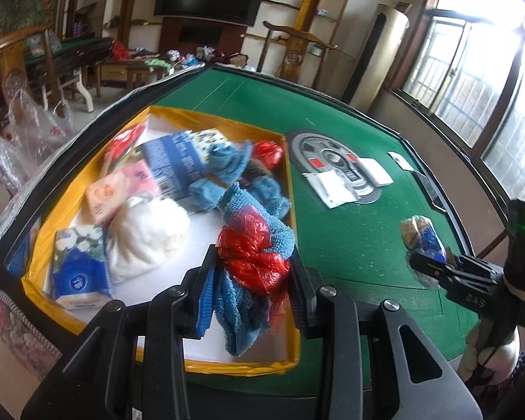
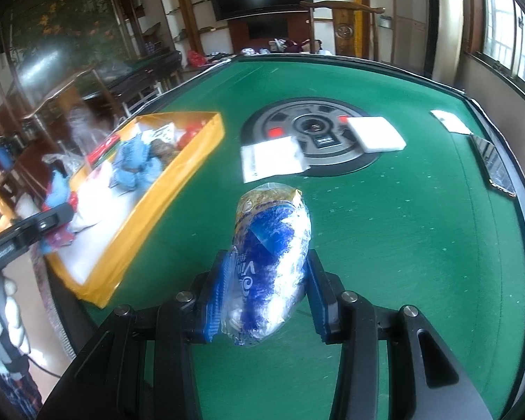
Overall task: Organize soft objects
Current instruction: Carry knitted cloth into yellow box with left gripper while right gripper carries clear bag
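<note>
Yellow-walled box [image 1: 286, 189] sits on the left part of the green table [image 1: 350, 231], white floor inside. Contents, left to right: blue-and-white tissue pack [image 1: 78, 273], pink tissue pack [image 1: 122, 189], white soft bundle [image 1: 147, 234], blue printed packet [image 1: 178, 168], blue towel pieces [image 1: 227, 175].

Left gripper [image 1: 252, 273]: over the box's near right corner, its 2 fingers clamped on a blue towel [image 1: 241, 315] bunched with a red plastic bag [image 1: 252, 255]. The towel hangs down between the fingers; cannot tell whether its lower end touches the box floor.

Round grey table hub [image 2: 311, 136] at table centre, with 2 white pads: white packet [image 2: 273, 162], white square [image 2: 376, 133].

Right gripper [image 2: 266, 287]: right of the box, above bare felt, closed on a blue-and-white tissue bag [image 2: 273, 245] in clear wrap, top end yellow-printed.

Dark phone [image 2: 493, 168] near the right table edge.
</note>
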Demonstrator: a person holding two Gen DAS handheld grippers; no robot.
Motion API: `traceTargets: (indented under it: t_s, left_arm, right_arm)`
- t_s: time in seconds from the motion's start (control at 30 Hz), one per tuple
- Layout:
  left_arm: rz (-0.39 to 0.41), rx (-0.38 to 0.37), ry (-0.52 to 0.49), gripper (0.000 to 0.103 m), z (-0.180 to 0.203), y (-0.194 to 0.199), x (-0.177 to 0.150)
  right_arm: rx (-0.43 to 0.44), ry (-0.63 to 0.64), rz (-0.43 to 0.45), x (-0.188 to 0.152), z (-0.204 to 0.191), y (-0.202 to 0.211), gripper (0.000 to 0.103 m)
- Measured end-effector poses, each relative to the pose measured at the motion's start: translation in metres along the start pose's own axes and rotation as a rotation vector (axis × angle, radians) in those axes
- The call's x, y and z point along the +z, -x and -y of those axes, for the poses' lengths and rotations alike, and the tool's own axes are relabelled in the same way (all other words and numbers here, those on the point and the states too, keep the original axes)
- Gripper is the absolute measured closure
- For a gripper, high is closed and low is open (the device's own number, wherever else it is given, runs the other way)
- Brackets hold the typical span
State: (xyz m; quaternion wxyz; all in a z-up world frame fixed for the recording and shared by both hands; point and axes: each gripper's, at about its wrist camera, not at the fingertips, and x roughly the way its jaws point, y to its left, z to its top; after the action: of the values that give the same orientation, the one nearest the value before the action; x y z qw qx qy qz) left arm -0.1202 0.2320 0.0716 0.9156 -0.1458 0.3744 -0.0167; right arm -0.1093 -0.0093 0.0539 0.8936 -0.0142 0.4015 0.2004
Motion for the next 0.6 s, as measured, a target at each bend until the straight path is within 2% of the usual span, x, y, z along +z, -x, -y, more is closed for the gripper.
traceTargets:
  t_s: [0.17,0.47,0.6]
  left_arm:
    - [-0.006,0.0,0.034,0.07,-0.017,-0.002,-0.002]
    - [-0.021,0.033,0.083,0.07,-0.04,-0.003,-0.003]
    - [-0.011,0.046,0.109,0.07,-0.053,0.003,-0.003]
  right_arm:
    - [0.068,0.006,-0.009,-0.011,-0.022,0.001,0.065]
    - [0.196,0.172,-0.024,-0.034,-0.102,-0.004,0.065]
    - [0.228,0.199,-0.032,-0.041,-0.111,-0.005,0.065]
